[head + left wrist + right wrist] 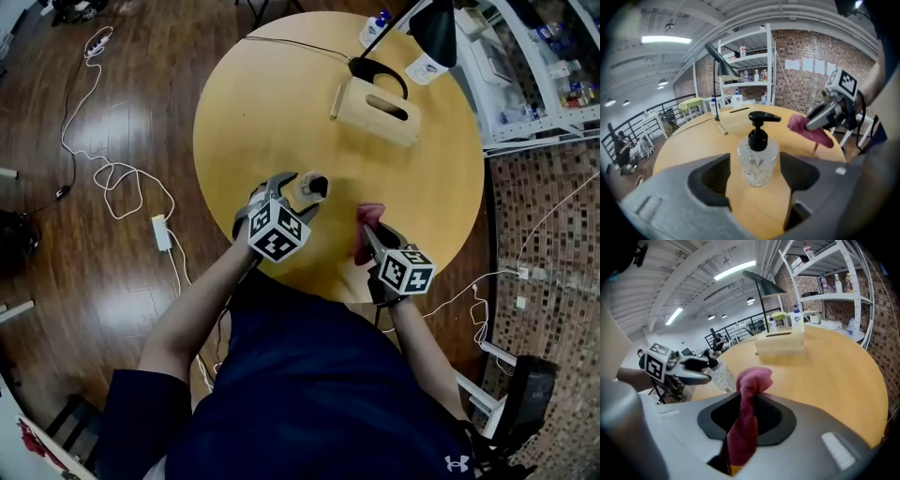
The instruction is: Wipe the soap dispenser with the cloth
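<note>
One clear soap dispenser (758, 159) stands on the one round table (281, 112), between the left gripper's (757, 178) spread jaws. The right gripper's (746, 416) jaws pinch one red cloth (749, 380) nearby.

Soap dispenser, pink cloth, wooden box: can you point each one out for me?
soap dispenser (758, 165): left gripper view, on its clear glass body.
pink cloth (753, 378): right gripper view, on its bunched top end.
wooden box (364, 103): head view, on the pale face beside its slot.
</note>
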Demonstrator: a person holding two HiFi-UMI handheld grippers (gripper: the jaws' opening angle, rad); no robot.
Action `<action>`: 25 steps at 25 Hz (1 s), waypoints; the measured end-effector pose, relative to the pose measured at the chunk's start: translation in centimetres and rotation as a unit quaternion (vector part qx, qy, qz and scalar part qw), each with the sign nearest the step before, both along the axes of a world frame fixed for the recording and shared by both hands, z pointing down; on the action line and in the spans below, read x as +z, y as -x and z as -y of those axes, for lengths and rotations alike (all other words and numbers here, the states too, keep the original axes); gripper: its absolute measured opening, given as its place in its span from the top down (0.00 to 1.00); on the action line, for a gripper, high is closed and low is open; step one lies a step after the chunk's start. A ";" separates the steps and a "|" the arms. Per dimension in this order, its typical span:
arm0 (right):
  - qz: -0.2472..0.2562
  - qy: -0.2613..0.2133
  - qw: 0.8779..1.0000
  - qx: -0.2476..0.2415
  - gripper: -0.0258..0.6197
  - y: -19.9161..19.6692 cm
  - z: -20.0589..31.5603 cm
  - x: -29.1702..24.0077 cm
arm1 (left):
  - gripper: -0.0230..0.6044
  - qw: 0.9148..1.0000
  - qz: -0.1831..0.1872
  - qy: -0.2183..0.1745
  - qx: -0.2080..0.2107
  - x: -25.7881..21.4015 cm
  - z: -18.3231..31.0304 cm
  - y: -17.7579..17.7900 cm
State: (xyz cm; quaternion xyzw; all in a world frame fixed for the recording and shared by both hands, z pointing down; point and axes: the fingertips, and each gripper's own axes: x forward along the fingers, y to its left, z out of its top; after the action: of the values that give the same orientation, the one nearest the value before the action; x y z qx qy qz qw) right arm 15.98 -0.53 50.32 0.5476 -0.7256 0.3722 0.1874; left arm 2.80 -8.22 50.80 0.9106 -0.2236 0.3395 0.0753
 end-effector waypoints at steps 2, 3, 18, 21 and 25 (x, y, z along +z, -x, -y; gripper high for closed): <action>-0.003 -0.030 1.000 -0.009 0.81 0.3 0.9 -2.9 | 0.39 0.999 0.018 -0.002 0.030 1.0 0.3 -0.9; -0.007 -0.044 0.999 -0.015 0.81 0.5 1.3 -4.2 | 0.39 0.999 0.023 -0.003 0.039 1.3 0.4 -1.3; -0.169 -0.153 0.935 -0.274 0.81 9.2 1.8 -13.0 | 0.41 0.997 0.018 0.002 0.077 0.5 -3.2 -2.2; -0.230 -0.142 0.890 -0.368 0.81 11.3 1.7 -12.0 | 0.41 0.997 0.012 0.003 0.078 0.5 -3.3 -2.3; -0.326 -0.140 0.821 -0.447 0.82 12.8 4.2 -10.3 | 0.41 0.997 0.010 0.010 0.081 0.6 -3.5 -2.0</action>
State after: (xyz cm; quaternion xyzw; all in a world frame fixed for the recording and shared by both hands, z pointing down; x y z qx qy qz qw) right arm 3.16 -4.75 39.99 0.2725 -0.8316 -0.0591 0.4803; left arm 4.76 -4.77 51.38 0.9213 -0.1462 0.3561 0.0544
